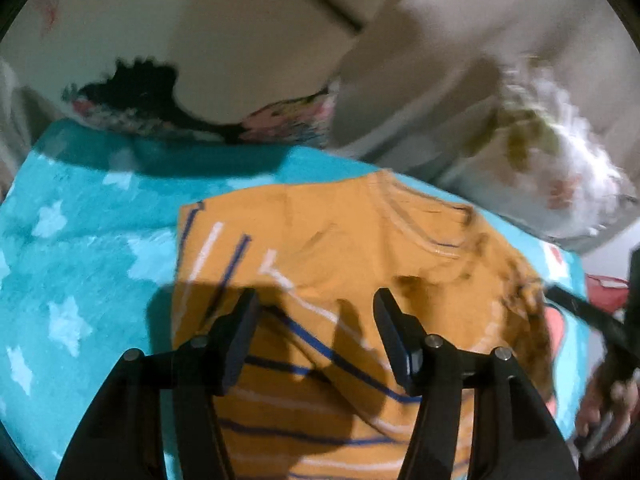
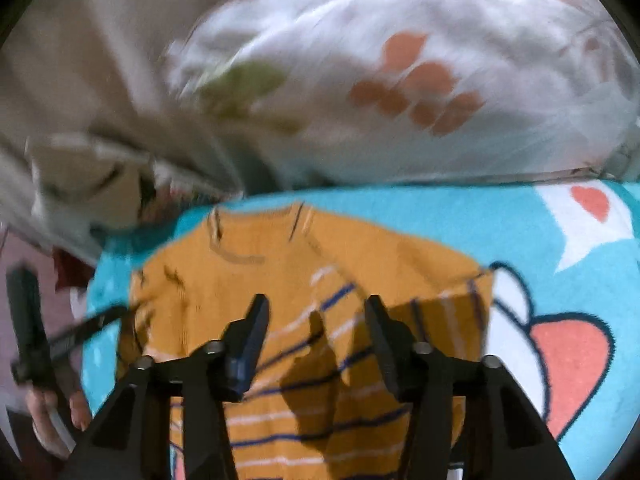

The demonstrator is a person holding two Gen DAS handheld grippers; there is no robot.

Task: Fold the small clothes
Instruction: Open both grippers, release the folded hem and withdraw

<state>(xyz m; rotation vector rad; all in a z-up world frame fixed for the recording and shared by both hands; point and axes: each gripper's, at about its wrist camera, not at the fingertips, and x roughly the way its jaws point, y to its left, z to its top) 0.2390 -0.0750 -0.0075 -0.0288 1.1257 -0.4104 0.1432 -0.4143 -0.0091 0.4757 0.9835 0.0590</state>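
Black-fingered and spread apart, the left claw (image 1: 316, 300) hovers empty over the mustard-orange knit sweater with blue and white stripes (image 1: 340, 264); the right claw (image 2: 312, 306) hangs above the same sweater, likewise apart and holding nothing. Beneath the sweater lies a turquoise cartoon-print blanket (image 1: 80, 240). One sleeve already looks turned in, so the fold seems partway; next, each claw probably needs to pinch an edge.

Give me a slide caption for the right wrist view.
Open right gripper above a striped orange shirt on a turquoise blanket.
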